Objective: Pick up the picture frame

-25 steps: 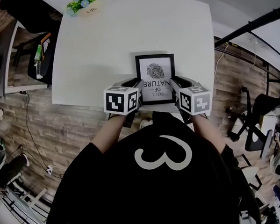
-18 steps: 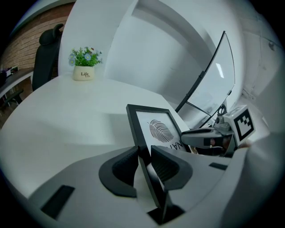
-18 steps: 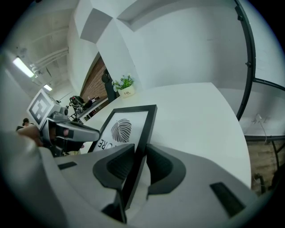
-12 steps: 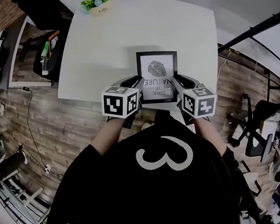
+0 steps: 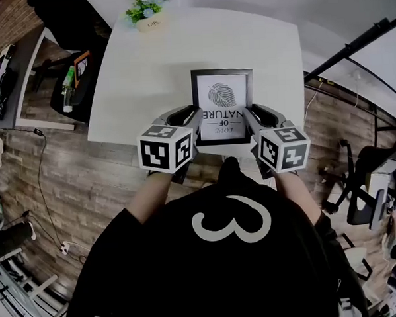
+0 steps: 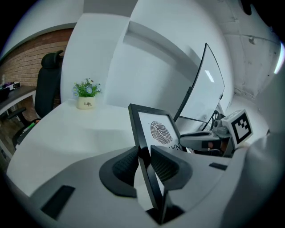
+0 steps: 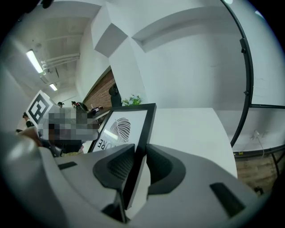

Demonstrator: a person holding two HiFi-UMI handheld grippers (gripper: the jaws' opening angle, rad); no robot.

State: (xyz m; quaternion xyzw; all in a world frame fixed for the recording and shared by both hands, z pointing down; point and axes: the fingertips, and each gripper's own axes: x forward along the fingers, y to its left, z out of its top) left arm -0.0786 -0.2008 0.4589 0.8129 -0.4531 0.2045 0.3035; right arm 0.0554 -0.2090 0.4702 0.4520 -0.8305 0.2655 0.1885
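picture frame (image 5: 223, 105) has come up off the white table (image 5: 147, 71) since a second ago, both tongs rising with it. left gripper (image 6: 143, 156) jaws narrowly apart, pinching its left edge; right gripper (image 7: 136, 164) likewise pinching the right edge. frame hangs over the table's near side. potted plant (image 5: 147, 10) at far edge.

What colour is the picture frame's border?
Black, around a white print. The picture frame shows best in the head view.
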